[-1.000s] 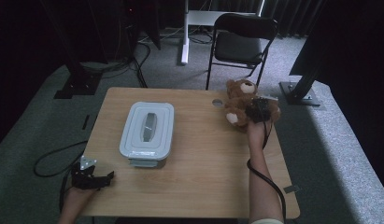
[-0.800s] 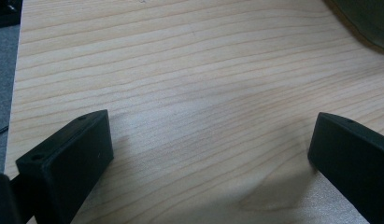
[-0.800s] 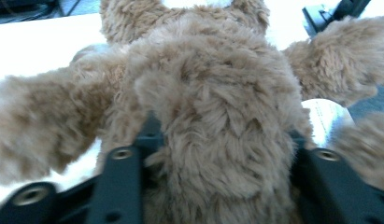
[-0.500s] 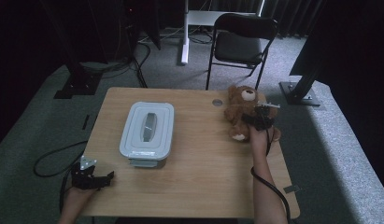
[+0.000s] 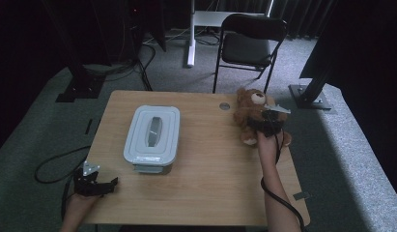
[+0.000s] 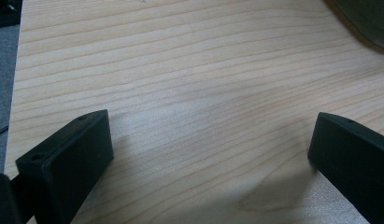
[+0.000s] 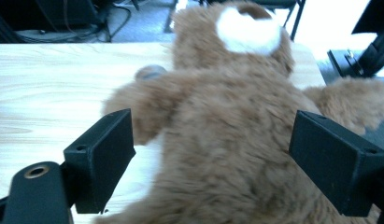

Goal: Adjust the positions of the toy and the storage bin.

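As before, the right tongs straddle the teddy bear, unmoved.

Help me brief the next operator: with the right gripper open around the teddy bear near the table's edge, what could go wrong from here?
1. The teddy bear lies near the table's right edge, one leg at the rim; a nudge may tip it off.
2. The right gripper, jaws wide, may pinch only soft fur and slip.
3. The container has its lid on, so the bear could not go in yet.
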